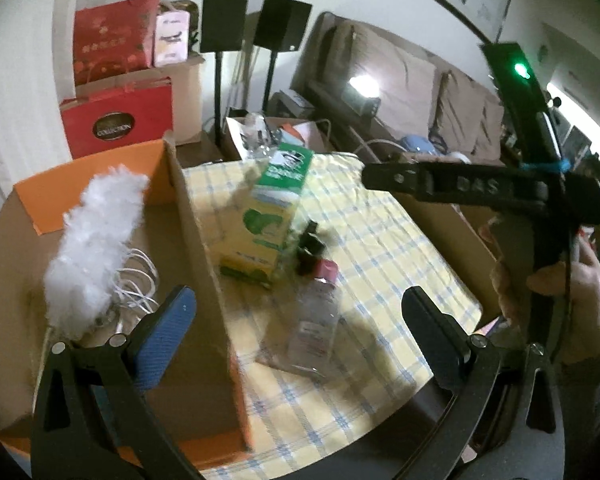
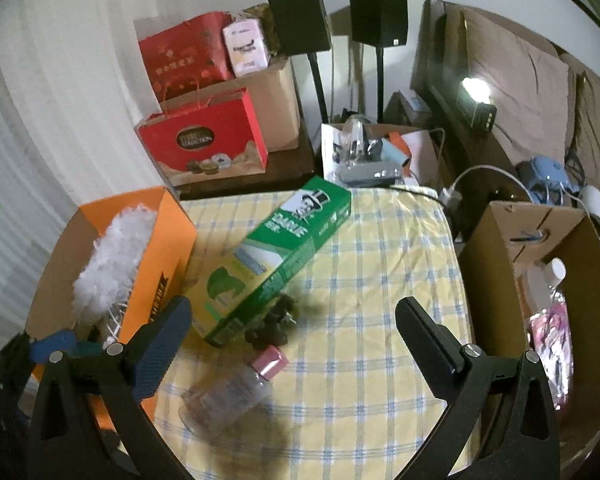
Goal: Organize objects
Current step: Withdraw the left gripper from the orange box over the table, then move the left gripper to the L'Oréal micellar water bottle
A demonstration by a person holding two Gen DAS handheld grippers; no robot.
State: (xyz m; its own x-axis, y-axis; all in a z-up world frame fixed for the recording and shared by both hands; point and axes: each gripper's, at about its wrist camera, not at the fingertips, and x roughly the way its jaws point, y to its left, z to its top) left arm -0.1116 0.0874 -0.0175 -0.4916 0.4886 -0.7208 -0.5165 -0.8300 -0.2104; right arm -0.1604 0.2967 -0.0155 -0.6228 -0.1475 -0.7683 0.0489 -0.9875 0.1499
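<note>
A green and yellow toothpaste box point(image 1: 272, 212) point(image 2: 272, 256) lies on the yellow checked cloth point(image 1: 380, 240) point(image 2: 380, 280). A clear bottle with a pink cap point(image 1: 316, 316) point(image 2: 236, 388) lies on its side near it. A small dark object point(image 1: 310, 246) point(image 2: 274, 324) sits between them. A white fluffy duster point(image 1: 92, 248) point(image 2: 112, 264) and a white cable point(image 1: 136, 284) lie in the orange box point(image 1: 204, 280) point(image 2: 168, 248) at the left. My left gripper point(image 1: 300, 328) is open and empty above the bottle. My right gripper point(image 2: 296, 340) is open and empty over the cloth; its body shows in the left wrist view point(image 1: 480, 190).
A brown cardboard box point(image 2: 496, 256) with packets inside stands at the right. Red gift bags point(image 2: 204, 136), two black speakers on stands point(image 2: 300, 20), a cluttered low box point(image 2: 372, 152) and a sofa point(image 2: 520, 72) lie beyond the cloth.
</note>
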